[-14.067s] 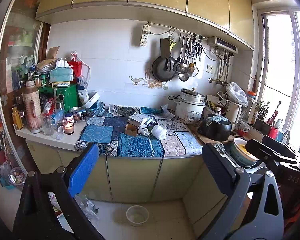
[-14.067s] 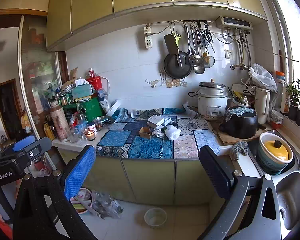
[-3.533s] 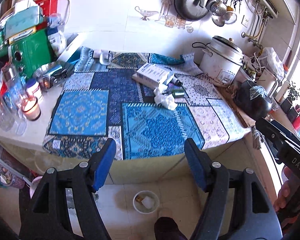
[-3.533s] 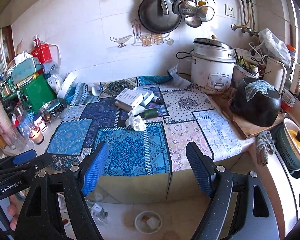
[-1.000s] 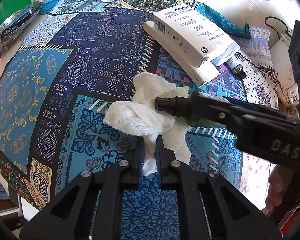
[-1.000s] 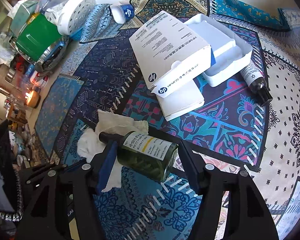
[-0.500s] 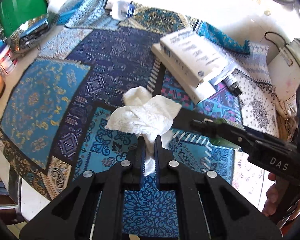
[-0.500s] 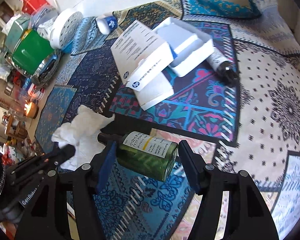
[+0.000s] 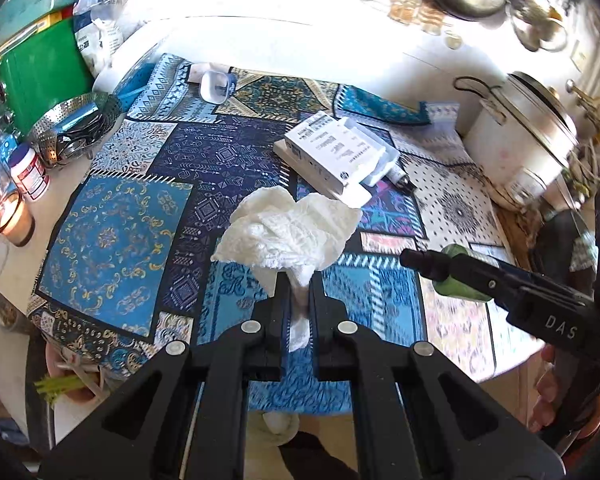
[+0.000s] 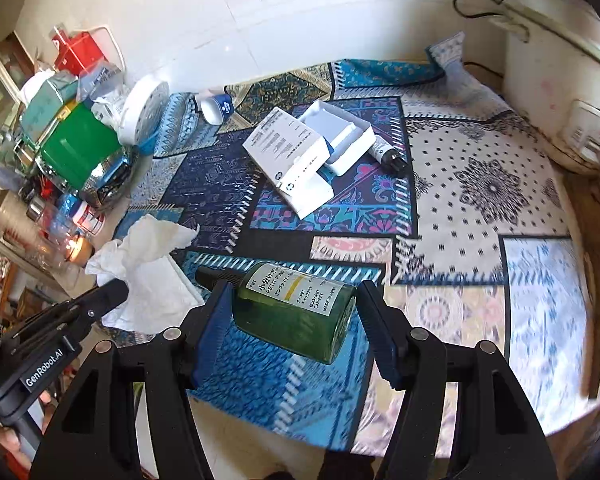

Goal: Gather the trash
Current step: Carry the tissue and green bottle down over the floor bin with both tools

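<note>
A: Left tool (image 9: 299, 292) status?
B: Clenched on the white tissue (image 9: 288, 232), centre frame, lifted above the bench (image 9: 112, 236).
A: Right tool (image 10: 296, 316)?
B: Half open, pads gripping the green bottle (image 10: 296, 312) crosswise, lower centre.

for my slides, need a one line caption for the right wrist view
Right gripper holds a green bottle above the patterned cloth; left gripper carries crumpled paper towel.
</note>
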`<state>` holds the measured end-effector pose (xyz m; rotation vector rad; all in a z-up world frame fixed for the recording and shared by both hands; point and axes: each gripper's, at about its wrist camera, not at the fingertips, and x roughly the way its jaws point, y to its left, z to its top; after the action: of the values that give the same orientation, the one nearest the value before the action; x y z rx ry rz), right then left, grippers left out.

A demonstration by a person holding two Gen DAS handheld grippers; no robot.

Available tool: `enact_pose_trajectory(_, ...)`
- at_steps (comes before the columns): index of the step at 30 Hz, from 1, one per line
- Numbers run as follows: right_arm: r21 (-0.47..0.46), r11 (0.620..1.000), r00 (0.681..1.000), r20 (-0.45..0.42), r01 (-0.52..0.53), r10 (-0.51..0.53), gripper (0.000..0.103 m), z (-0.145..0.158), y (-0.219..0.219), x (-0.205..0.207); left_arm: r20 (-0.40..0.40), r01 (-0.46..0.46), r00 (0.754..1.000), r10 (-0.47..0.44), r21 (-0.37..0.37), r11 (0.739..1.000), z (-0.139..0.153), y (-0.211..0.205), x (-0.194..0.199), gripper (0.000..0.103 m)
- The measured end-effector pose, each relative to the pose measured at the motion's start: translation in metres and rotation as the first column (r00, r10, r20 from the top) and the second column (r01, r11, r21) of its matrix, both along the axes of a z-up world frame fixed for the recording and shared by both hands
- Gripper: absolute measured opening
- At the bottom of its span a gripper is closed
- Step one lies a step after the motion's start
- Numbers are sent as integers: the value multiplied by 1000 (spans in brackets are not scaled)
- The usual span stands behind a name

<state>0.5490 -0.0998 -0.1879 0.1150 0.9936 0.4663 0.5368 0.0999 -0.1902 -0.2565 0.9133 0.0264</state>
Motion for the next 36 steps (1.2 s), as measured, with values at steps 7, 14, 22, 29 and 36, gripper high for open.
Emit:
enact_pose_trajectory(7, 13, 992, 992, 7, 127, -127, 60, -5, 13, -81, 16, 124, 992, -125, 17, 992, 0, 16, -67, 7)
enact_pose_trajectory(14, 10, 977, 976, -42, 213, -213, 60, -33, 29, -150, -1, 228, 974, -228, 26, 973, -15, 27, -132, 7)
enact_pose_trajectory(22, -46, 964, 954, -139, 262, -266, 60, -77, 32, -202, -108, 321, 941, -322, -29, 947, -71, 18, -174, 7)
enact_pose_trajectory(29, -129, 958, 936, -214, 256, -279, 60, -127, 20, -219, -233, 313, 915, -328, -101, 944, -146, 0, -187, 7)
enact_pose_trajectory(36, -151, 962, 927, -267, 229, -263, 60, -204, -3, -210, -333, 266, 896, -296, -132, 955, -240, -12, -178, 7)
